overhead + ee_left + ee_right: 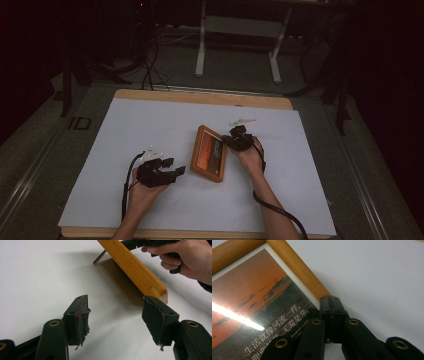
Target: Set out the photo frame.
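A wooden picture frame [207,152] with an orange sunset photo and white lettering lies mid-table. In the left gripper view the frame [135,267] is tilted up, with a shadow and a thin metal stand rod [99,257] beneath it. My right gripper [231,140] is at the frame's right edge. Its jaws are shut together, with the tips [333,298] against the wooden rail [294,265] and nothing between the pads. My left gripper [172,172] rests on the table just left of the frame. It is open [115,300] and holds nothing; its torn pads point at the frame's near corner.
A white sheet [150,130] covers the wooden table, whose bare edge [200,96] shows at the back. White desk legs [201,50] and cables stand on the floor beyond. Open white surface lies left and right of the hands.
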